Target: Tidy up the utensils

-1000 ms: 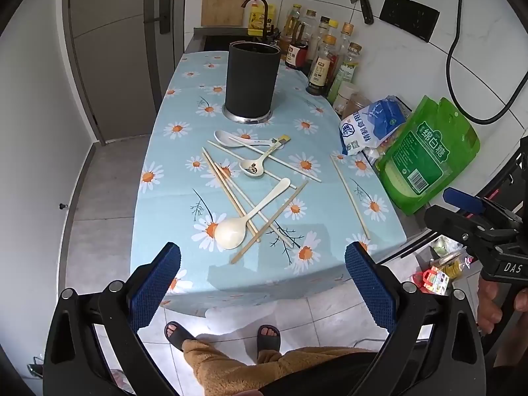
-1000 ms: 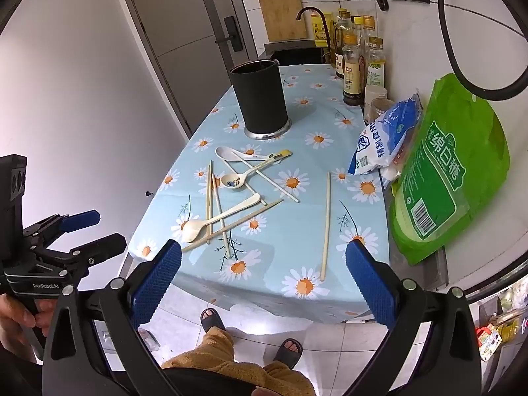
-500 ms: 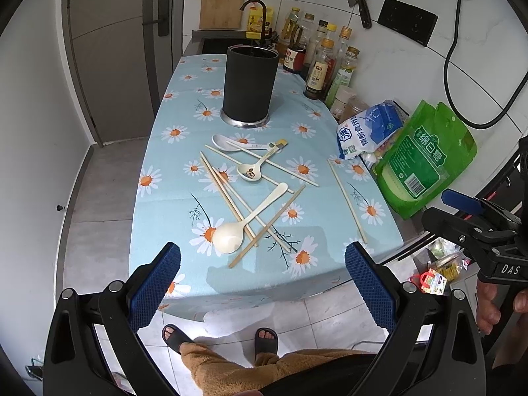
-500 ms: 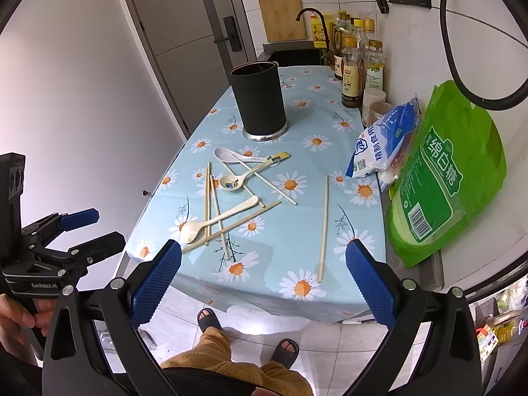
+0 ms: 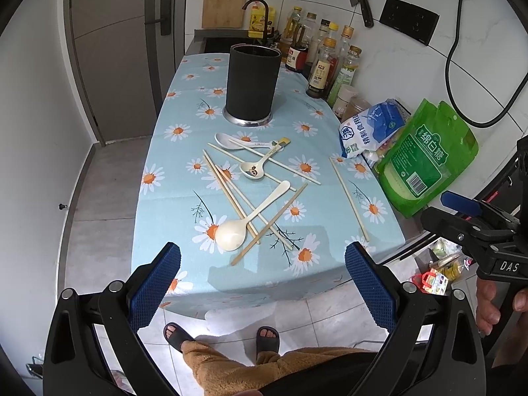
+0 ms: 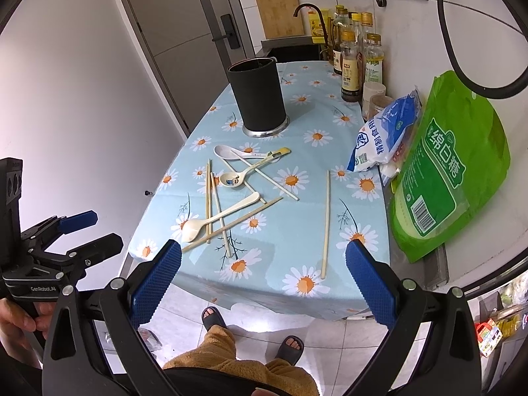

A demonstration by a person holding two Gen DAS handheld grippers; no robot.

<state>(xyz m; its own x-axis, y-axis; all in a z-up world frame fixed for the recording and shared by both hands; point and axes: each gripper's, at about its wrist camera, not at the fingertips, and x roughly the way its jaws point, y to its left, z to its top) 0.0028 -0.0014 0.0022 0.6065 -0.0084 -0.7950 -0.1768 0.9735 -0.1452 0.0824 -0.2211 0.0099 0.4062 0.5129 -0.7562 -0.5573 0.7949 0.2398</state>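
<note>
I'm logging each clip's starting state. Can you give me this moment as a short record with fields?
holder: black utensil holder, upright, nothing visible sticking out
spoons: three on the tablecloth, largest cream spoon nearest
chopsticks: loose, crossing the spoons; lone chopstick apart toward the green bag
left gripper: open, empty
right gripper: open, empty

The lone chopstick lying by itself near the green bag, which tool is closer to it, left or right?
Right. The right tool hangs off the table's near edge, almost in line with the lone chopstick. The left tool sits further left, facing the cream spoon instead.
</note>
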